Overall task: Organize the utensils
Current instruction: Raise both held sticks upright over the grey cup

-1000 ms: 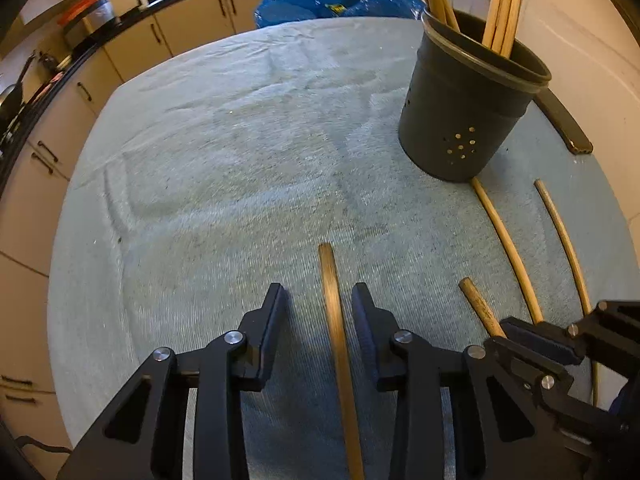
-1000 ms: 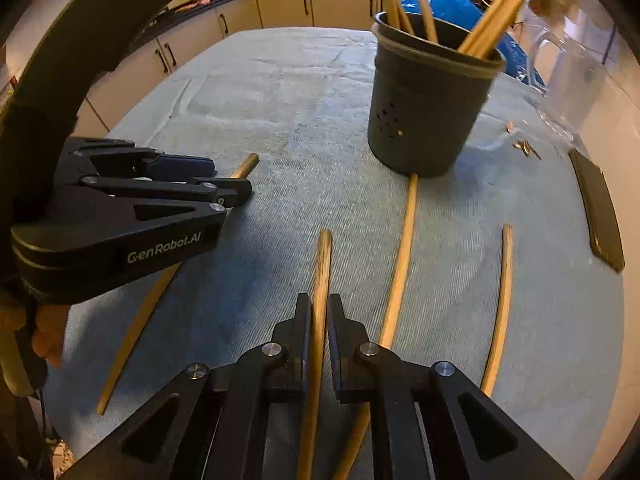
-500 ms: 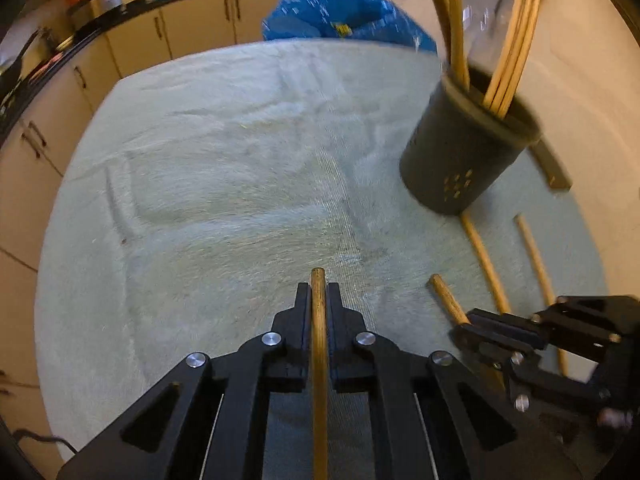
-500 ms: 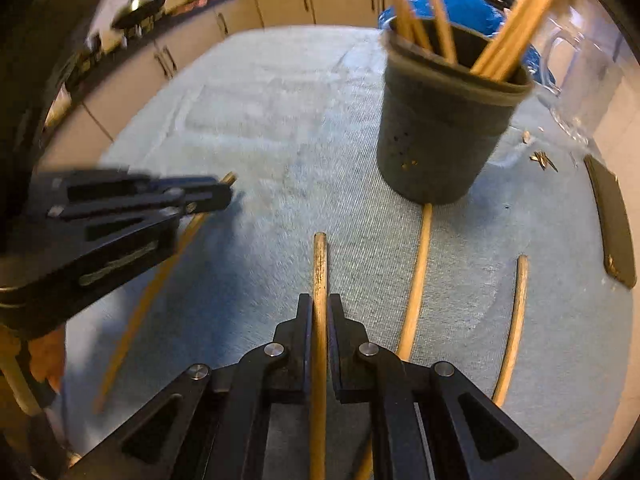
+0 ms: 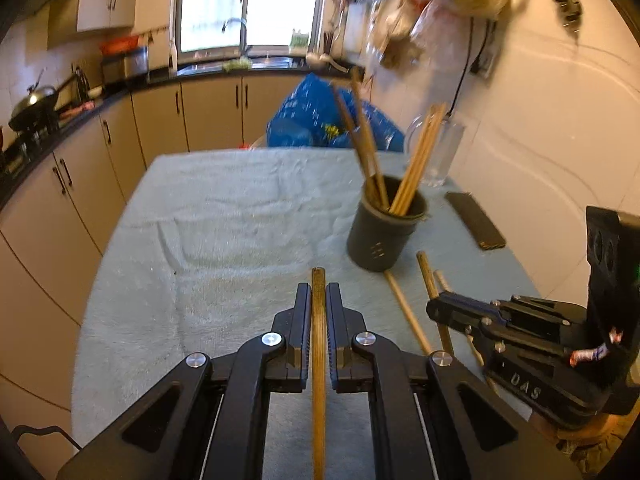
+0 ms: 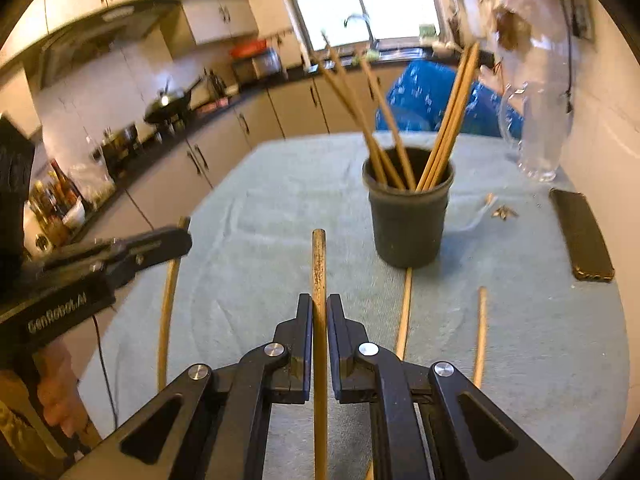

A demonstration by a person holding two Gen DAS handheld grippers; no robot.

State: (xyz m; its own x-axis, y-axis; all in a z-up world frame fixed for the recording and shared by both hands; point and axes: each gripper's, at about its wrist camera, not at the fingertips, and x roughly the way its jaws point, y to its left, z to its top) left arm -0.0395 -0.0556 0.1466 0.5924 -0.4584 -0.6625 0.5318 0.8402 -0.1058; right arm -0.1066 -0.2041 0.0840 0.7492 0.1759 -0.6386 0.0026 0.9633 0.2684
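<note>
My left gripper (image 5: 318,300) is shut on a wooden chopstick (image 5: 318,320) and holds it above the towel. My right gripper (image 6: 319,310) is shut on another wooden chopstick (image 6: 319,272), also lifted. A dark grey utensil cup (image 5: 380,236) with several chopsticks in it stands ahead to the right; it also shows in the right wrist view (image 6: 408,216). Two loose chopsticks (image 6: 404,312) (image 6: 481,328) lie on the towel in front of the cup. The right gripper shows at the right of the left wrist view (image 5: 436,310), and the left gripper at the left of the right wrist view (image 6: 176,240).
A pale green towel (image 5: 240,220) covers the table. A dark phone (image 6: 580,232) lies at the right edge near the wall. A glass jug (image 6: 536,132) and a blue bag (image 5: 316,120) stand behind the cup. Kitchen cabinets (image 5: 80,184) run along the left.
Both grippers have risen and tilted up with their chopsticks, so the views now show the kitchen beyond the table. The left gripper, open one second ago, has closed on its chopstick.
</note>
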